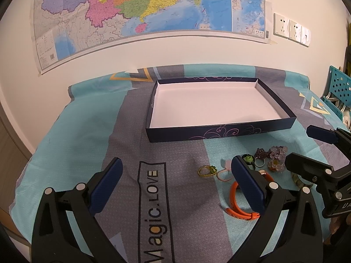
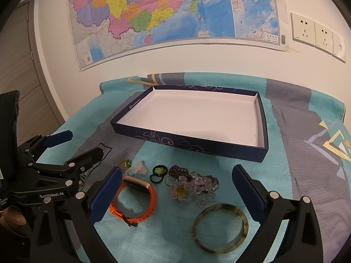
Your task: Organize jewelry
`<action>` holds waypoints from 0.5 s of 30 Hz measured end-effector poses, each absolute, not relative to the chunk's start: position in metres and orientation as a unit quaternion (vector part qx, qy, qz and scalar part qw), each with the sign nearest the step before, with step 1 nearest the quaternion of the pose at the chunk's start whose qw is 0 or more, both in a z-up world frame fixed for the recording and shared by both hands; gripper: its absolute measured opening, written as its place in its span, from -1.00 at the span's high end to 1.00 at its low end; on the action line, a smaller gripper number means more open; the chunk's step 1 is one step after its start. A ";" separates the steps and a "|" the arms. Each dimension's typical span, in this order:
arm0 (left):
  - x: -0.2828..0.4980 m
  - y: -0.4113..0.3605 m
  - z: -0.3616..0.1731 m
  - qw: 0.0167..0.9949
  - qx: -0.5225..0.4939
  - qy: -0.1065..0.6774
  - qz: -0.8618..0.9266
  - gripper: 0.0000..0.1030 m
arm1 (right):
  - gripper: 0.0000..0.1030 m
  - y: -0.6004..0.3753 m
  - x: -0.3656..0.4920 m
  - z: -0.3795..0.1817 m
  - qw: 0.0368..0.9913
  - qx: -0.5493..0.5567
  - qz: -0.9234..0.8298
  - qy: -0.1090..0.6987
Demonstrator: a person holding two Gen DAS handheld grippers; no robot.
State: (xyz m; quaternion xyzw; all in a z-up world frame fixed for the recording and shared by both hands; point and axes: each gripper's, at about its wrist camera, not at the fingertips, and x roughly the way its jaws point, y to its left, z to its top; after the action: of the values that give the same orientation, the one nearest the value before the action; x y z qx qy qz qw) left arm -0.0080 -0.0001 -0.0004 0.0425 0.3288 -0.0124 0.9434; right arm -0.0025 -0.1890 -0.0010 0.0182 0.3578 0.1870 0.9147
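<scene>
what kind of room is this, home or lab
Most likely a room in a home: a paper wall map taped above wall sockets, and a table under a printed cloth with jewelry beside an empty box.

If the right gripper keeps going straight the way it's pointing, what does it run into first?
Probably the cluster of clear bead jewelry lying on the cloth between the open right gripper fingers, ahead of the tortoiseshell bangle. The navy box sits farther on. Depth is uncertain.
</scene>
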 end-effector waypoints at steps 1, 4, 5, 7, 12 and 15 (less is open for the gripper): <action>-0.008 0.000 0.000 0.943 0.042 0.329 -0.012 -0.89 | -0.88 -0.189 -0.003 -0.001 0.915 0.018 0.187 0.358; -0.008 0.000 0.000 0.943 0.043 0.329 -0.012 -0.89 | -0.88 -0.189 -0.002 -0.001 0.915 0.018 0.187 0.358; -0.008 0.000 0.000 0.943 0.043 0.329 -0.012 -0.89 | -0.88 -0.189 -0.002 -0.001 0.915 0.019 0.187 0.357; -0.008 -0.001 0.000 0.943 0.044 0.328 -0.011 -0.89 | -0.88 -0.189 -0.002 -0.001 0.914 0.019 0.187 0.358; -0.008 -0.001 -0.001 0.943 0.044 0.328 -0.011 -0.89 | -0.88 -0.189 -0.002 -0.002 0.914 0.021 0.188 0.359; -0.008 -0.001 -0.001 0.943 0.044 0.328 -0.011 -0.89 | -0.88 -0.189 -0.002 -0.002 0.914 0.021 0.188 0.359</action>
State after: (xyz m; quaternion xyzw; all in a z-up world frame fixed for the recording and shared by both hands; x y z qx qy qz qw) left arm -0.0084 -0.0009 -0.0005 0.0442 0.3284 -0.0111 0.9435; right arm -0.0018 -0.1891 -0.0022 0.0209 0.3591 0.1881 0.9139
